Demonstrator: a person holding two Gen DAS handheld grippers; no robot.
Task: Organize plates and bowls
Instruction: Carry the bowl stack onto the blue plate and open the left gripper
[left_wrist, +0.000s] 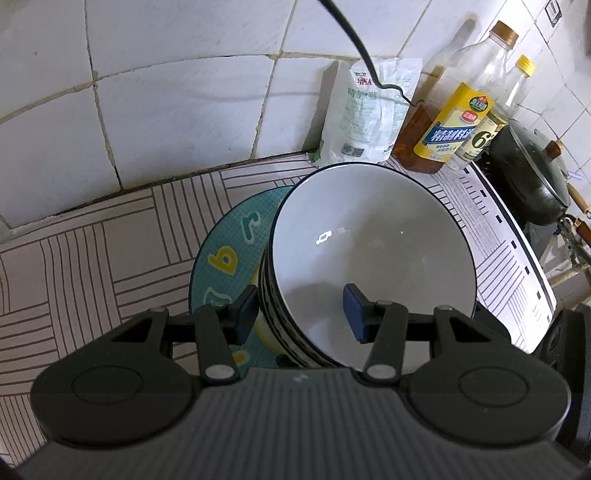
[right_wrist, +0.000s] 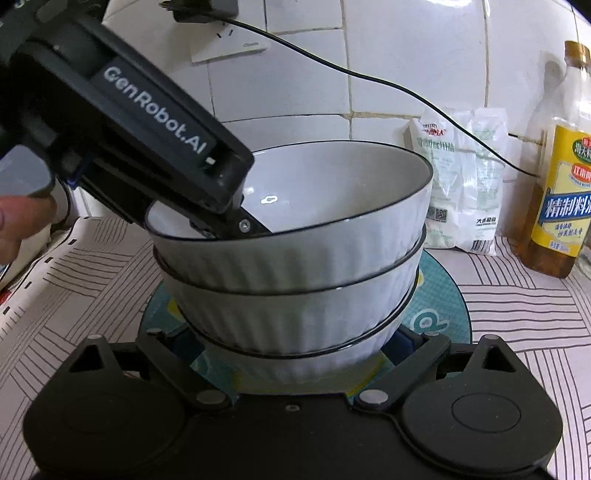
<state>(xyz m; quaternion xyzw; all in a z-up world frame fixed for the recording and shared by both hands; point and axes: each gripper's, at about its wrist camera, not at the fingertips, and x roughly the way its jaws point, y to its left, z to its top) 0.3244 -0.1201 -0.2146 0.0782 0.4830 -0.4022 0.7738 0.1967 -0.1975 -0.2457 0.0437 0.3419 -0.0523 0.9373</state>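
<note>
White ribbed bowls, stacked three deep on a teal plate.

Glazed and empty, the top bowl nests in the stack on the lettered plate, which lies on a line-patterned countertop below white wall tiles (a salt bag and oil bottle stand behind). Left gripper straddles the top bowl's rim with jaws apart, untouching; right gripper flanks the stack's base, jaws wide.
</note>
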